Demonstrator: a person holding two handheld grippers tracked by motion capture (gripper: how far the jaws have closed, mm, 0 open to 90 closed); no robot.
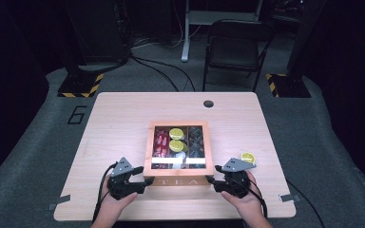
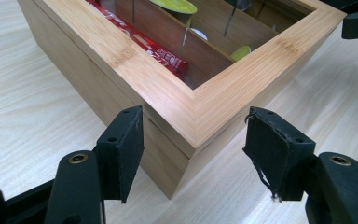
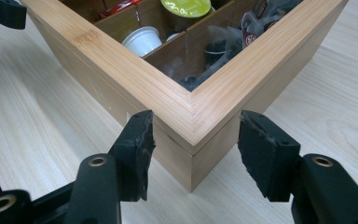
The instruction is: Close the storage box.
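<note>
Near the front edge of the tabletop (image 1: 123,118), at its middle, sits a wooden tea box (image 1: 179,176) with a windowed lid, packets and small cups visible through the glass. The left tongs (image 1: 145,182) straddle the box's near left corner and the right tongs (image 1: 212,181) its near right corner; in both gripper views the black pads stand apart from the wood, with the corner of the box (image 2: 186,116) between them, and nothing is gripped. Both sets of tongs are open. A yellow-topped cup (image 1: 247,157) lies loose on the tabletop just beyond the right hand, toward the right edge. Judging by this, the box has been set down or its lid shut, and the hold on it is being let go. The next move probably calls for drawing both tongs straight back toward the front edge without nudging the corners, then perhaps turning to the loose cup.
</note>
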